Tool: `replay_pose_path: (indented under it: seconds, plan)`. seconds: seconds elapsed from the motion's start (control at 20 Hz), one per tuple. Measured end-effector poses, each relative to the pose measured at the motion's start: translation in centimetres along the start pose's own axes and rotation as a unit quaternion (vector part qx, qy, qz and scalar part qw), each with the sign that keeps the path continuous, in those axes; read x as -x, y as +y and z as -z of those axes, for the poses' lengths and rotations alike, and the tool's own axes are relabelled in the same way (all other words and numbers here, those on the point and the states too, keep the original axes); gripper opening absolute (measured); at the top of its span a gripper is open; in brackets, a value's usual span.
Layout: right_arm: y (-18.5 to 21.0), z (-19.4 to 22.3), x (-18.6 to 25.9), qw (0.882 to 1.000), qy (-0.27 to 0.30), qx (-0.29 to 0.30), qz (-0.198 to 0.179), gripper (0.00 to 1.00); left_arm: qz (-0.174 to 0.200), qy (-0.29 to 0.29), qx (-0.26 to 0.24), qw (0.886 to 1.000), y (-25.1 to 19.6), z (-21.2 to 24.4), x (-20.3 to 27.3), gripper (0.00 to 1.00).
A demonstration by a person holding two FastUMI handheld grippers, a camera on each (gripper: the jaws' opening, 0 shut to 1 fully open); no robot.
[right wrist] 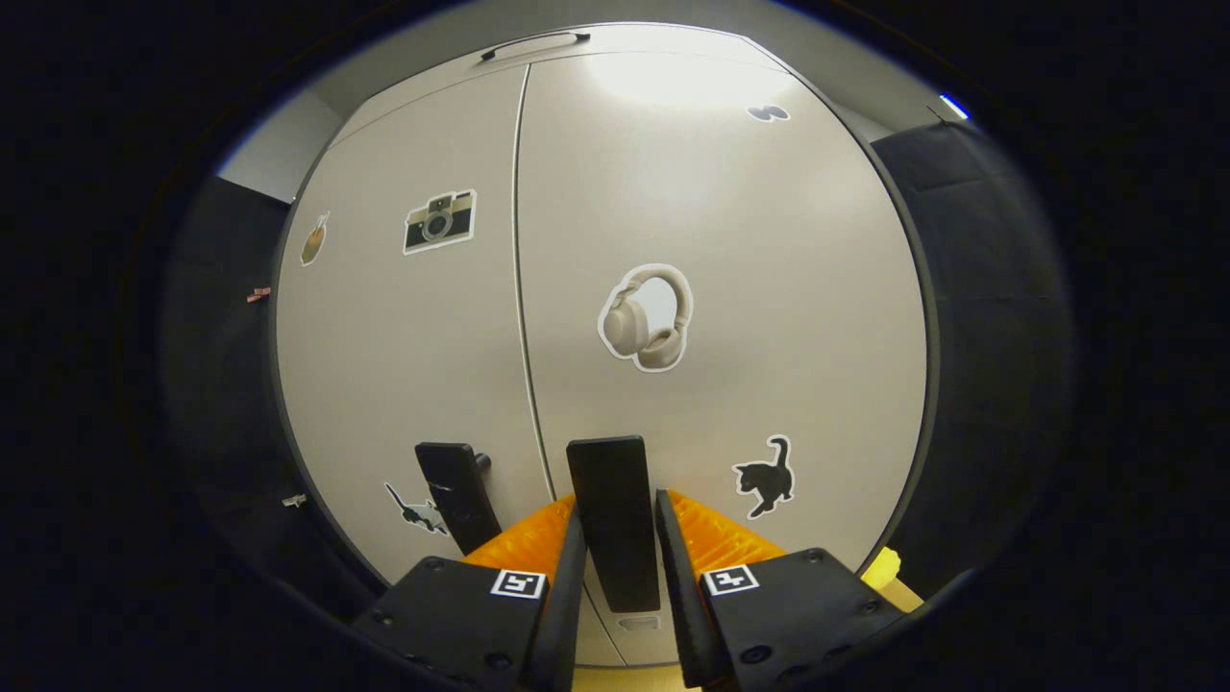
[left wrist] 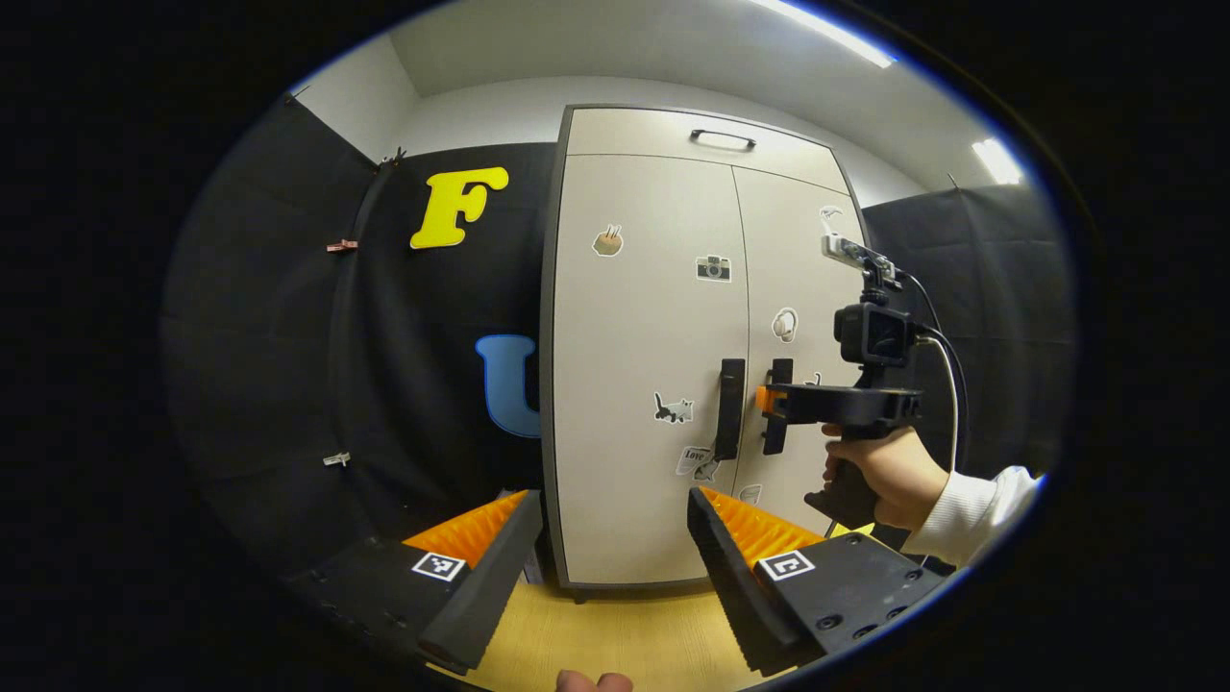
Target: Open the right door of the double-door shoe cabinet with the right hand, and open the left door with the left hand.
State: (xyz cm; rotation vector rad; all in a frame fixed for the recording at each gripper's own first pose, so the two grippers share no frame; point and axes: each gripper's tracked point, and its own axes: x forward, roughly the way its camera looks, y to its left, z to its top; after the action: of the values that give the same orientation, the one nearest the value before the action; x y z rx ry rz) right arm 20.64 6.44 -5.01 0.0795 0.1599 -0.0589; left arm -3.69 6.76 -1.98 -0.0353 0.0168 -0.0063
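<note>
Two doors are seen shut, w/ 2 handles set vertical. Right handle (right wrist: 613, 519) is pinched by right hand-held gripper (right wrist: 615, 567); left hand-held gripper (left wrist: 615, 548) is spread wide, well apart from left handle (left wrist: 730, 408).

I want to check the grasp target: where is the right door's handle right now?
In the right gripper view the right door's handle stands upright between the right gripper fingers, just right of the door seam, below the headphone sticker.

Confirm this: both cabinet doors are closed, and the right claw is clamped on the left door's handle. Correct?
Not quite. The right claw is clamped on the right door's handle, not the left door's handle, as the right gripper view shows. Both doors are closed.
</note>
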Motion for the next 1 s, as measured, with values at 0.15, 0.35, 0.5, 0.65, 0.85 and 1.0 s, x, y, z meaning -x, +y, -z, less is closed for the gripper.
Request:
replay_pose_path:
  seconds: [0.15,0.35,0.5,0.65,0.85,1.0]
  plan:
    - [-0.1,-0.3,0.0,0.999,-0.017,0.033,0.014,0.34,0.002,-0.001,0.005,1.0,0.0,0.2,0.3,0.95]
    - [0.0,-0.3,0.0,1.0,-0.012,0.027,-0.003,0.22,-0.002,-0.005,0.003,1.0,0.5,0.0,0.9,0.95]
    - [-0.1,-0.1,0.0,1.0,-0.012,0.015,-0.001,0.21,-0.012,-0.005,0.006,1.0,1.0,0.0,1.7,0.95]
    - [0.0,-0.2,0.4,1.0,0.007,0.0,-0.011,0.13,-0.019,-0.007,0.01,1.0,1.3,-0.1,2.6,0.95]
    - [-0.3,-0.1,2.5,1.0,-0.003,0.0,-0.017,0.13,-0.027,-0.011,0.005,1.0,1.0,-0.4,3.8,0.95]
    - [-1.0,-0.4,4.3,0.999,-0.013,0.005,-0.033,0.13,-0.032,-0.011,0.004,0.999,0.7,-0.5,4.6,0.95]
